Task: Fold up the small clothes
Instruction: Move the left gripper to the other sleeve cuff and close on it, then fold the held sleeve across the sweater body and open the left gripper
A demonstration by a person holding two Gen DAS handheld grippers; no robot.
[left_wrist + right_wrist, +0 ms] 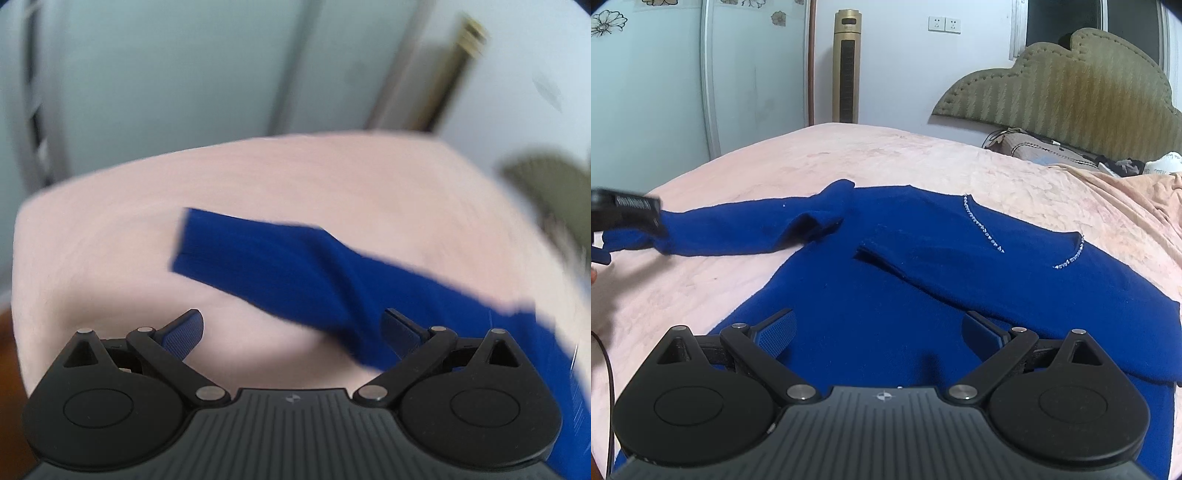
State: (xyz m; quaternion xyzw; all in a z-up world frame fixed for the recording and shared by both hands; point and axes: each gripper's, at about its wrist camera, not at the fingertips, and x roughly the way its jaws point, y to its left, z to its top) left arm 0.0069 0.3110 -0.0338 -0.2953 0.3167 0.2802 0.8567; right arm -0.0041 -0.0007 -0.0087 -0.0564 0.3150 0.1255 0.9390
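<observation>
Blue sweater (886,295) on the bed (849,155) — one sleeve folded inward, other sleeve (280,258) outstretched; both hand-held grippers (291,332) (879,332) spread, empty.

Home bedroom: pink-blanketed bed (923,162), padded headboard (1071,81), floral wardrobe doors (646,74), tower fan (846,66).

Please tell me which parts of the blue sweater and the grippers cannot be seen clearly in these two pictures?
- Blue sweater, hem: right wrist view, hidden behind the right gripper.
- Sleeve cuff: right wrist view, partly covered by the blurred left gripper at the frame edge.
- Sweater body: left wrist view, cut off by the right edge; everything there is motion-blurred.
- Beaded neckline: beads too small to identify.
</observation>
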